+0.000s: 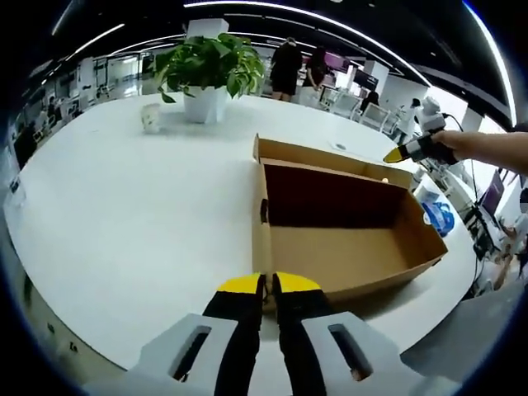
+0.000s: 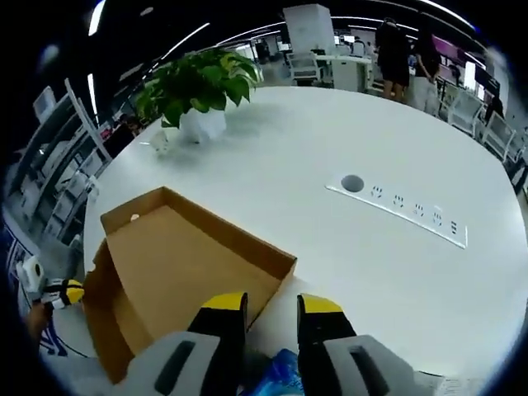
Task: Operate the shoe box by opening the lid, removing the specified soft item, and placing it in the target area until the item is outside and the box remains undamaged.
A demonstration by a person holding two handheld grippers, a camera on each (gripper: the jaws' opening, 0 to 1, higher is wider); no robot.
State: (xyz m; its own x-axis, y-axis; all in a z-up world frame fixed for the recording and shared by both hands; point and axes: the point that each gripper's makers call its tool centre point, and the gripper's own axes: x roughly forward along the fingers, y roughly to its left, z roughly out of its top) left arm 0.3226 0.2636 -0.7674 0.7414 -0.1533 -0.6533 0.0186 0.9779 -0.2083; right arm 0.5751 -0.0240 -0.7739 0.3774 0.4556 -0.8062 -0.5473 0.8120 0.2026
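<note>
No legible text, labels, brands or numbers on anything in either view.

shoe box [image 1: 346,239] | brown cardboard | lid open | on white table | interior looks empty

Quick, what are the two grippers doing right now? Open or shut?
Left gripper: jaws shut, at the box rim, holding nothing visible.
Right gripper: jaws open, empty.
</note>
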